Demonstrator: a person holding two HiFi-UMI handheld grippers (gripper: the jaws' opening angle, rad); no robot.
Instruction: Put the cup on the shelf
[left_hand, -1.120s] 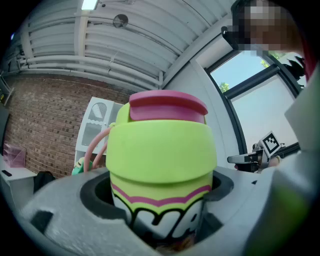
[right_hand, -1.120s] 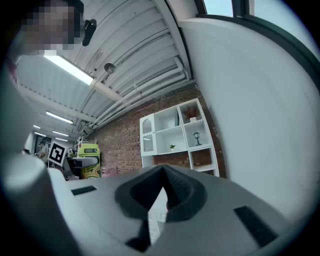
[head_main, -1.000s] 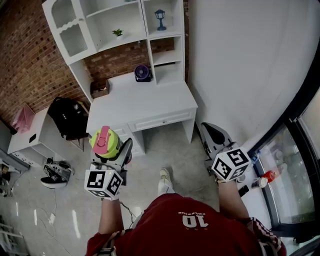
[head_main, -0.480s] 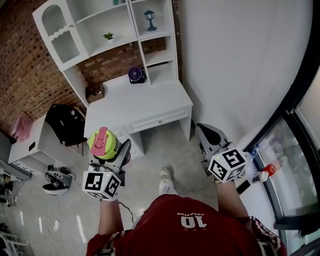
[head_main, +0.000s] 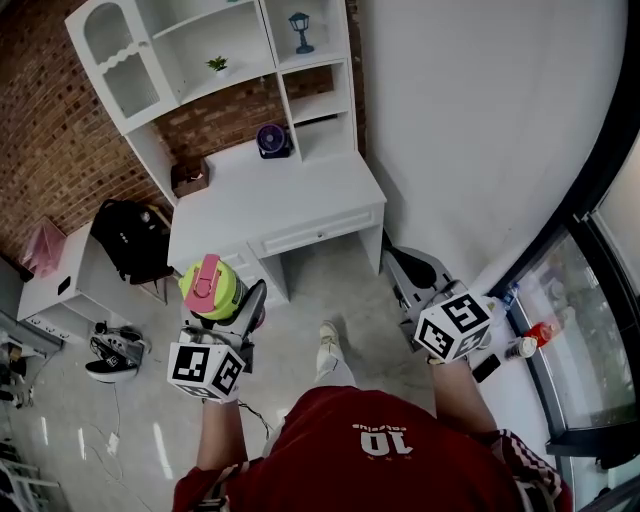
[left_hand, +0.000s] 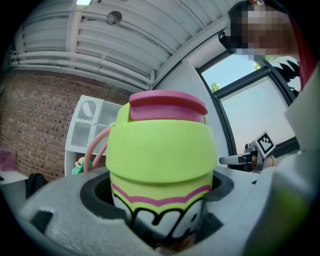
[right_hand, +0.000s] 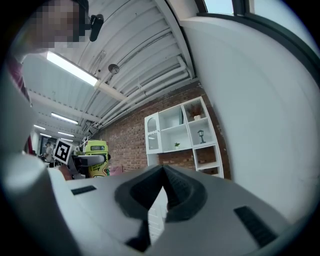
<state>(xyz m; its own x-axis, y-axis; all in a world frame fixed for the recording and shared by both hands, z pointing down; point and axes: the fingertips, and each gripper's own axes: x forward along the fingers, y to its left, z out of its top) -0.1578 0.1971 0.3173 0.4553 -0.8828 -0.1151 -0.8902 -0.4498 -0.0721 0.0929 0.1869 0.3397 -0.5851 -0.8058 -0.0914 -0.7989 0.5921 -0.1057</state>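
Note:
A lime-green cup (head_main: 211, 289) with a pink lid and a pink strap stands upright between the jaws of my left gripper (head_main: 222, 304), which is shut on it. In the left gripper view the cup (left_hand: 160, 165) fills the middle, its lower body gripped on both sides. The white shelf unit (head_main: 232, 62) stands on a white desk (head_main: 270, 200) against the brick wall, well ahead of both grippers. My right gripper (head_main: 406, 280) is held over the floor near the desk's right end. It is shut and empty, with its jaws meeting in the right gripper view (right_hand: 162, 169).
On the desk are a purple fan (head_main: 272, 141) and a brown box (head_main: 189, 178). A small plant (head_main: 217, 66) and a blue lantern (head_main: 299, 31) occupy shelf compartments. A black backpack (head_main: 131, 240) and shoes (head_main: 113, 354) lie to the left, and a glass wall (head_main: 590, 330) is on the right.
The cup stays gripped in the left gripper at about the same height. The desk and shelf have shifted slightly left in the view, and the right gripper has barely moved.

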